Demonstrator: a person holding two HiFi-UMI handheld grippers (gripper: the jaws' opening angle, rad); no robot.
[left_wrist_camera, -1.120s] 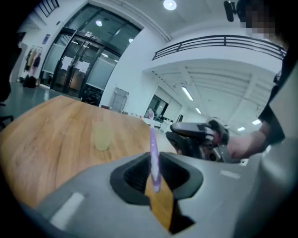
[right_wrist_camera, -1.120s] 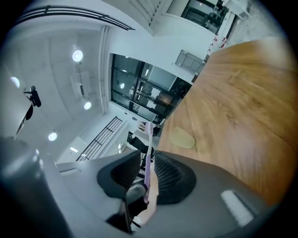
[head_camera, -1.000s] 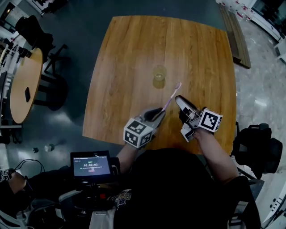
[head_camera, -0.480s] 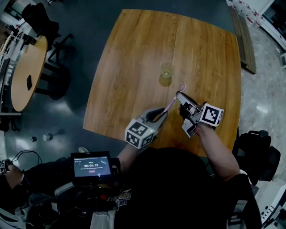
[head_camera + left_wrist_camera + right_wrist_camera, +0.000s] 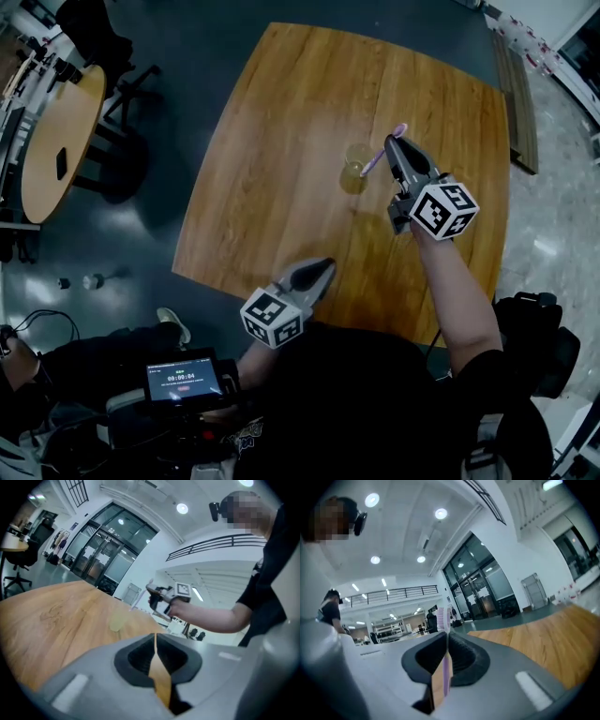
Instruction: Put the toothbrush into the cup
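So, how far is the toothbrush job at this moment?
Done: the toothbrush is lifted off the table, held by the right gripper. In hand: its lower end hangs tilted at the rim of the cup. Still to do: lower it in and release. The left gripper is shut, empty, near the table edge.

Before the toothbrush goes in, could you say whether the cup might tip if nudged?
The cup looks small and see-through, so it is probably light and easily slid or tipped. The long toothbrush, once leaning on its rim, might lever it over.
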